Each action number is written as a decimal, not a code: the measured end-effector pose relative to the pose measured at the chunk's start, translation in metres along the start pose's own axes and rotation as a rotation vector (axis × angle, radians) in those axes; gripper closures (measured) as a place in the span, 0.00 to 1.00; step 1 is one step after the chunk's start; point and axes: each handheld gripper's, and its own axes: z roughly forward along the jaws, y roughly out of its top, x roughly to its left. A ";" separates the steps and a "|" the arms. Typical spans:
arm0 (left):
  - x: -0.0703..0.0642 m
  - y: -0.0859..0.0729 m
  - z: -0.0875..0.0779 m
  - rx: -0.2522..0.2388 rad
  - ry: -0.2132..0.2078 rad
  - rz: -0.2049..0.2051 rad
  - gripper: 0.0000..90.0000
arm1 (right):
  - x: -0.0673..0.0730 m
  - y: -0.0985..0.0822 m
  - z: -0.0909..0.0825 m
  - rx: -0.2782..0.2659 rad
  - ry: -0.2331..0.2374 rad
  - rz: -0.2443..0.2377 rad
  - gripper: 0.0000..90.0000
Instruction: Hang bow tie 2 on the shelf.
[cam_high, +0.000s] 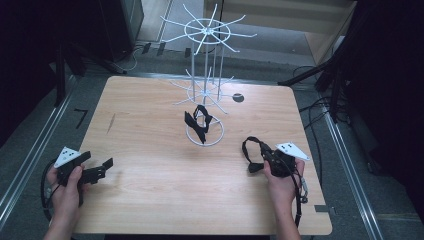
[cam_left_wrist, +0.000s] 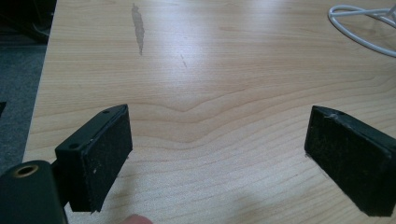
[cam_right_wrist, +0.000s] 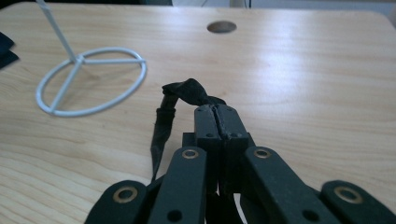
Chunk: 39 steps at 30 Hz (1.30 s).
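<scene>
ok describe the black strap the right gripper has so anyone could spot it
On the wooden table, look right of the white wire rack. The black strap lies looped before the right gripper, pinched in its jaws, unlike the other black strap draped at the rack's base ring.

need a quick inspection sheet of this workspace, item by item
surface: wooden table, grey scuff, round hole
job's things: white wire rack upright at centre, black strap hung on it; second strap pinched in right gripper
clutter: nothing seen
grippers: left gripper jaws wide apart, empty; right gripper jaws closed on strap
cables: black cable trails from right gripper; more on floor
surroundings: dark stands, grey floor
</scene>
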 end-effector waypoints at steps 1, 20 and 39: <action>0.000 0.000 0.000 0.000 0.000 0.000 0.09 | 0.001 0.002 -0.002 -0.013 0.004 -0.010 1.00; 0.000 0.000 0.000 -0.001 -0.001 -0.003 0.09 | 0.028 0.023 -0.024 -0.126 0.065 -0.057 1.00; 0.000 0.000 0.001 0.001 -0.001 -0.002 0.09 | 0.050 0.041 -0.040 -0.185 0.126 -0.086 1.00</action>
